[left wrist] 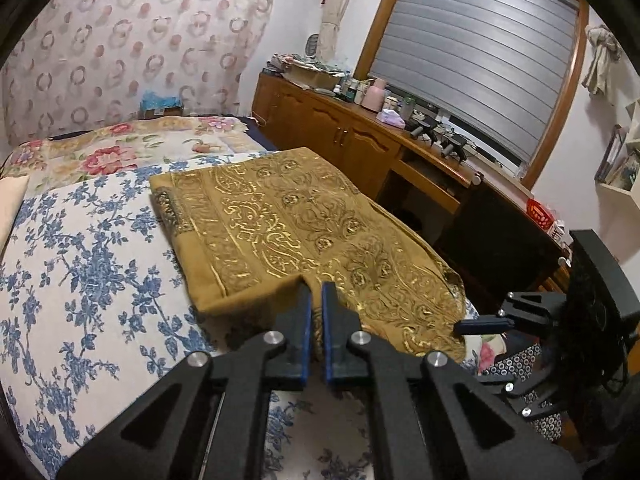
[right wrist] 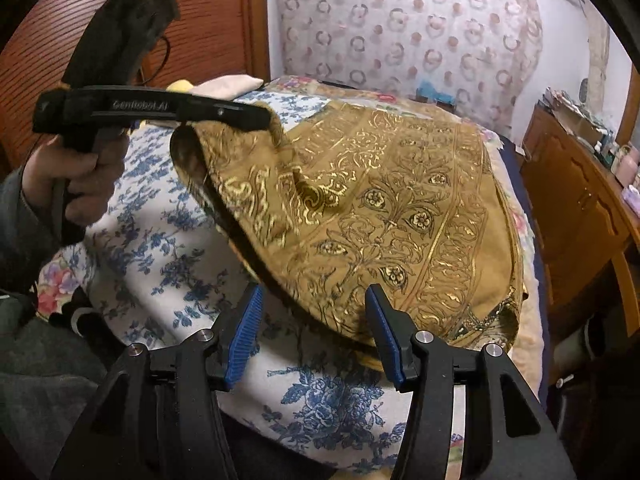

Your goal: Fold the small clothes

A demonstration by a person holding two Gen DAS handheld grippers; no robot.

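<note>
A: Your left gripper [left wrist: 316, 296] is clamped on the gold cloth's [left wrist: 304, 224] near hem, mid-frame on the bedspread [left wrist: 80, 280].

B: Your right gripper [right wrist: 314, 304] gapes, straddling the lower edge. Lift now, that corner may sag and crease.

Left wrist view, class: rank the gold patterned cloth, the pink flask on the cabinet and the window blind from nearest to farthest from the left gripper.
1. Gold patterned cloth: pinched in the left gripper, spread on the bed ahead.
2. Pink flask: on the wooden cabinet, up and right.
3. Window blind: behind the cabinet, top right.
</note>
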